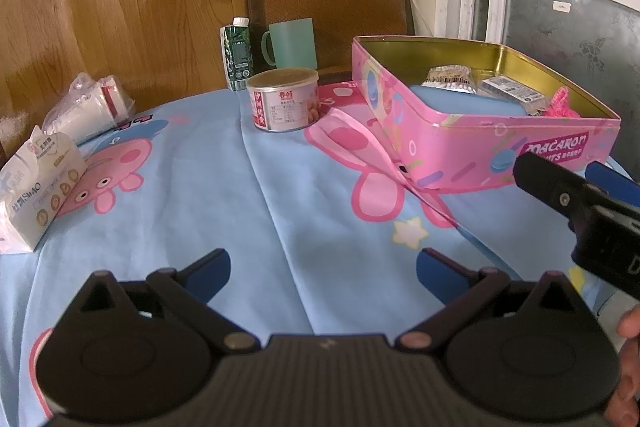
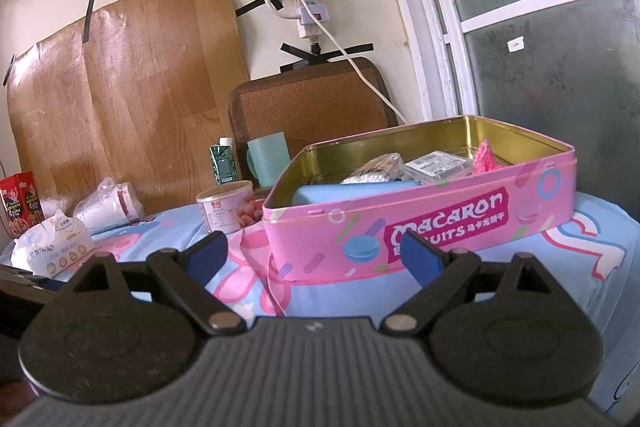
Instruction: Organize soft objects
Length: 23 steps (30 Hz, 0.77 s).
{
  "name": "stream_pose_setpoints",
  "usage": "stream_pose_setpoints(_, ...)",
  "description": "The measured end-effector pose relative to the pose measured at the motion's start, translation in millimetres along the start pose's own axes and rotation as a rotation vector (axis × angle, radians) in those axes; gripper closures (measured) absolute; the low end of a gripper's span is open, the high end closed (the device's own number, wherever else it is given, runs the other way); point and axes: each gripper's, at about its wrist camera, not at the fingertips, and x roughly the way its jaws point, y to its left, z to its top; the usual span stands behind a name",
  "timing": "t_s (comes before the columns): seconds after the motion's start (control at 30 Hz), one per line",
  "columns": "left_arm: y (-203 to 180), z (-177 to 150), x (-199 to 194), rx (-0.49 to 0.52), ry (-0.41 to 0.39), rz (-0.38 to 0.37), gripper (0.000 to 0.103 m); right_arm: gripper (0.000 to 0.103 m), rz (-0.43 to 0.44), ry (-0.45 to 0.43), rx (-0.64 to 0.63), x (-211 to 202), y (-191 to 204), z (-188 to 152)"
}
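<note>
The pink tin point(image 2: 420, 211) stands open on the table point(image 1: 280, 195), which wears a blue cartoon cloth. Inside the tin lie a blue pad point(image 2: 352, 191), a clear packet point(image 2: 378, 167), a labelled packet point(image 2: 436, 163) and a pink knitted piece point(image 2: 486, 155). The right claw point(image 2: 316, 255) hangs just in front of the tin's near wall, jaws apart and empty. The left claw point(image 1: 323, 273) sits to the left of the tin, over bare cloth, jaws apart and empty. Further left of the tin are a small can point(image 1: 284, 101), a tissue pack point(image 1: 38, 187) and bagged cups point(image 1: 90, 107).
</note>
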Motion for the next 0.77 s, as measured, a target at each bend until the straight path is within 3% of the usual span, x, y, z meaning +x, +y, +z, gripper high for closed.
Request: stream_pose_setpoints(0.77, 4.0, -1.9, 1.0, -0.012, -0.004, -0.047, 0.000, 0.008, -0.001, 0.004, -0.004, 1.1, 0.9, -0.7)
